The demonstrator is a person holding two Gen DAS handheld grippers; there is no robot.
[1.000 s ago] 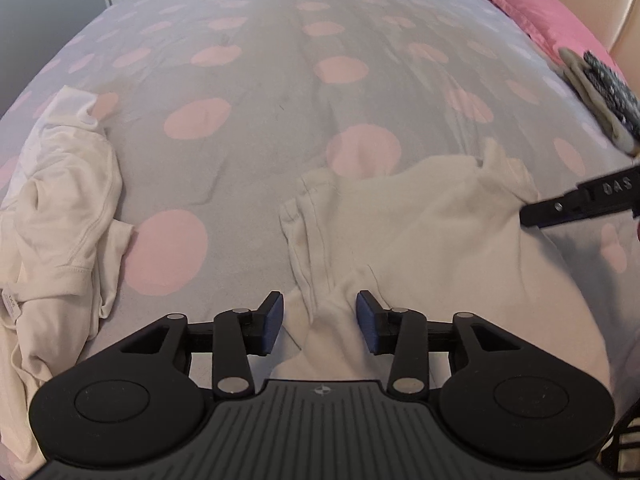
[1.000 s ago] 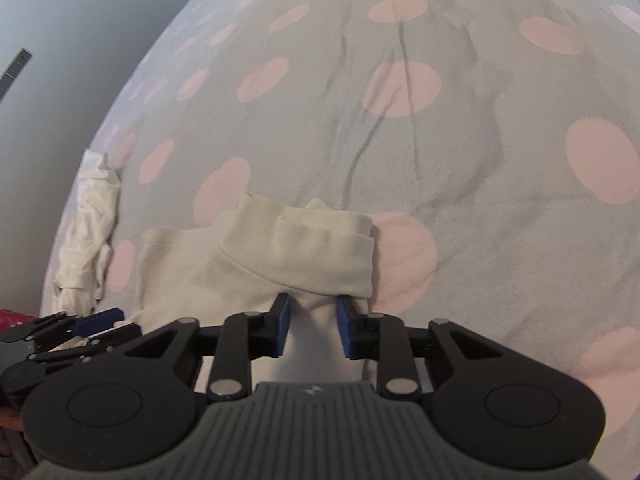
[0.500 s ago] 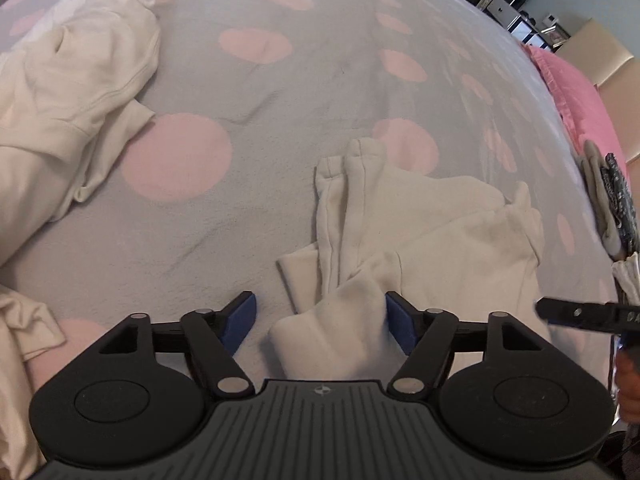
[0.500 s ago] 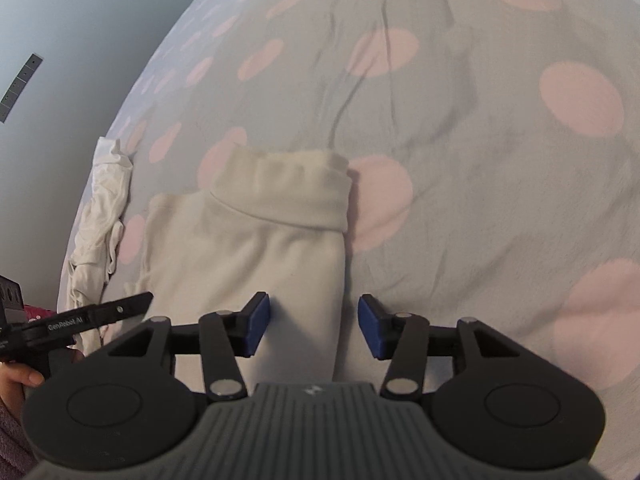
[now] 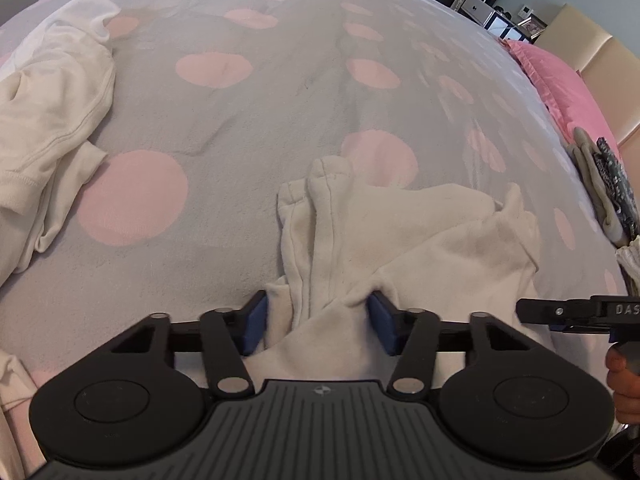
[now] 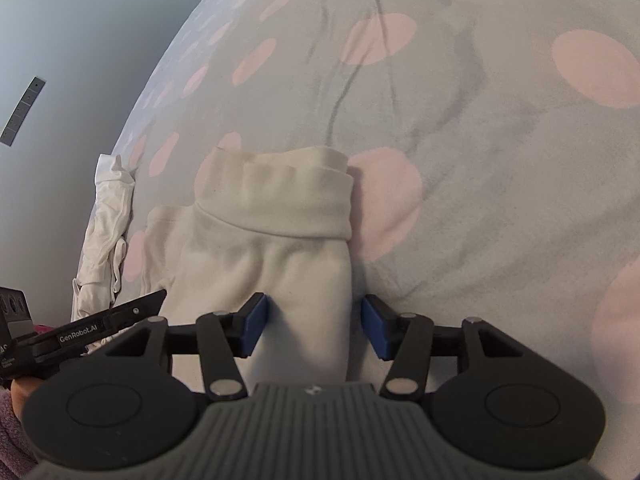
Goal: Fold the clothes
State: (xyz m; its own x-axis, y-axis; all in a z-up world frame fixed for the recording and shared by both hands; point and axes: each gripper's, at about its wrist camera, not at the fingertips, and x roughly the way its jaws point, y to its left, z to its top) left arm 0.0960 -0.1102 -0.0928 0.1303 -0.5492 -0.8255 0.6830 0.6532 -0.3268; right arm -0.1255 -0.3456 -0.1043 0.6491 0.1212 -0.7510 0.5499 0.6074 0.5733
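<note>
Inspection finds a cream fleece garment (image 5: 404, 236) lying part-folded on the grey, pink-spotted bedspread (image 5: 240, 128), toward the near edge of the bed, with its ribbed band (image 6: 276, 196) turned toward the far side. The left gripper (image 5: 318, 326) is closing on a bunched fold at the garment's left end; cloth fills the gap and touches both blue pads (image 5: 256, 320), so the pinch appears to be taking hold. The right gripper (image 6: 312, 328) has its fingers spread and opening, straddling the garment's right-hand edge, the right pad clear of the cloth, nothing gripped. A heap of white clothes (image 5: 52, 120) lies well apart toward the left edge of the bed; a pink pillow (image 5: 560, 84) sits at the far right corner. Judgement: the step in hand is securing both near corners before carrying them over to the band. To do it well, the left pinch should take all layers of the bunch, not the top one alone; the right fingers should drop until the edge sits deep between the pads, then close; both ends should lift together, level, so the fold line stays straight
</note>
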